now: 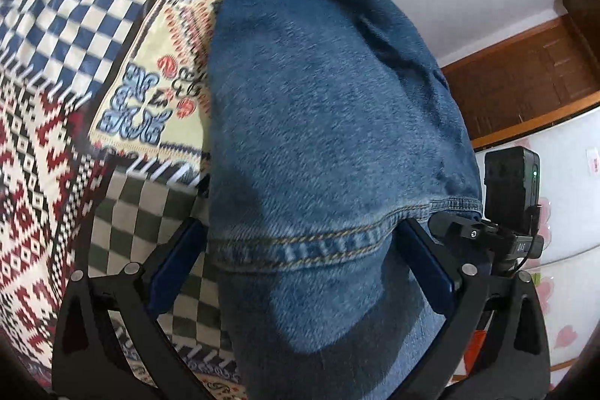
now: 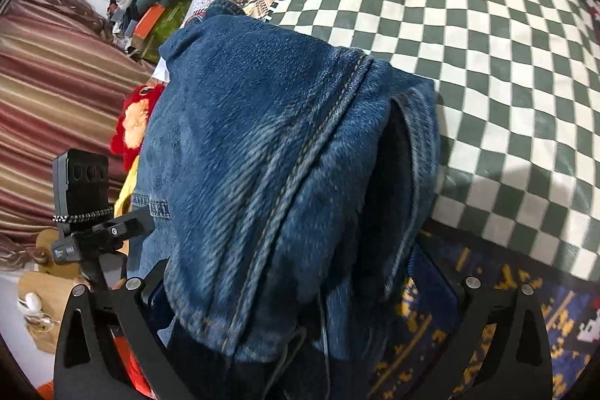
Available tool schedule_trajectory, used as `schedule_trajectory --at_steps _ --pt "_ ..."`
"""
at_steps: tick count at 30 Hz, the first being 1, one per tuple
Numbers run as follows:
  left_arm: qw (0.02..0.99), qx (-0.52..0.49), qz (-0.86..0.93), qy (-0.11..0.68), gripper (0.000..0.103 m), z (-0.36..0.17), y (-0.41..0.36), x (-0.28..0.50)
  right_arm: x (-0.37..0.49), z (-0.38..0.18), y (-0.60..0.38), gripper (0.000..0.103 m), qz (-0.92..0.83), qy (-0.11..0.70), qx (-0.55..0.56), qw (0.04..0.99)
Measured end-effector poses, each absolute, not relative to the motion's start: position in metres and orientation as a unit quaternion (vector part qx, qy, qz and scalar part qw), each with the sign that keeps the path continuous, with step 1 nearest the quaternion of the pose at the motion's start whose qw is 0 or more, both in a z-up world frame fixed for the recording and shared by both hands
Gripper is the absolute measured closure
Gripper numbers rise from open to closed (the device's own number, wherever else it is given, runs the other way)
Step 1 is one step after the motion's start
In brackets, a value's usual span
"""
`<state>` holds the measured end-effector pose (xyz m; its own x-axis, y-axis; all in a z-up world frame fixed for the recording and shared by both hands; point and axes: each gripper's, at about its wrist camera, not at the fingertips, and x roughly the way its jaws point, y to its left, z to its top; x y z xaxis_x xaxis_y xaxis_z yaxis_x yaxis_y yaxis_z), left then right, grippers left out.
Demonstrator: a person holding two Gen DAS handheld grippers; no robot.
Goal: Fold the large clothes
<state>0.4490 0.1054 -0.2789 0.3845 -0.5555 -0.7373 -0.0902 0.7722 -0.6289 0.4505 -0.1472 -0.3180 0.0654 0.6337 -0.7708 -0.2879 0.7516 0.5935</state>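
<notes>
denim garment point(image 1: 322, 107), blue, heavy, yellow-orange double stitching along a hem band. it hangs lifted above the patchwork bedspread point(image 1: 56, 175), draped over both tools.

left wrist view: left gripper point(image 1: 300, 250) has its fingers point(image 1: 176, 261) set wide, one on each side of the hem band; the cloth lies between and over them. the fingertips are hidden behind the denim, so cannot tell whether it is pinching the cloth. the garment runs from near the camera to the far edge of the bed. a black sensor block point(image 1: 512, 186) with a green light sits near right; a wooden door point(image 1: 525, 89) and white wall lie far right.

right wrist view: right gripper point(image 2: 300, 287) is buried in a bunched fold of the same denim garment point(image 2: 262, 156), a seam running diagonally down the fold. both fingers are covered by cloth; cannot tell its state. green-and-white checked patch point(image 2: 487, 62) of the bedspread lies to the right, just beside the fold. striped curtain point(image 2: 56, 100) to the left, red-and-yellow fabric point(image 2: 135, 122) beside the denim, clutter point(image 2: 150, 6) at far left.
</notes>
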Motion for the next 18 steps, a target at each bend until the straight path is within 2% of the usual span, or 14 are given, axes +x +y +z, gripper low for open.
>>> schedule_trajectory --at_steps 5,10,14,16,18 --pt "0.769 -0.311 -0.157 0.536 0.002 -0.277 0.096 0.457 0.452 -0.319 -0.14 0.0 0.318 0.599 0.15 0.719" --pt "0.788 -0.275 -0.158 0.527 0.026 -0.258 0.087 0.453 0.446 -0.301 -0.132 0.024 0.318 0.585 0.14 0.733" --pt "0.798 -0.259 -0.156 0.522 0.034 -0.242 0.08 0.444 0.437 -0.284 -0.122 0.036 0.314 0.569 0.114 0.752" --pt "0.806 -0.249 -0.156 0.514 0.039 -0.23 0.078 0.438 0.432 -0.272 -0.12 0.047 0.318 0.561 0.114 0.756" --pt "0.812 -0.246 -0.157 0.505 0.043 -0.217 0.079 0.431 0.425 -0.264 -0.118 0.051 0.32 0.557 0.114 0.758"
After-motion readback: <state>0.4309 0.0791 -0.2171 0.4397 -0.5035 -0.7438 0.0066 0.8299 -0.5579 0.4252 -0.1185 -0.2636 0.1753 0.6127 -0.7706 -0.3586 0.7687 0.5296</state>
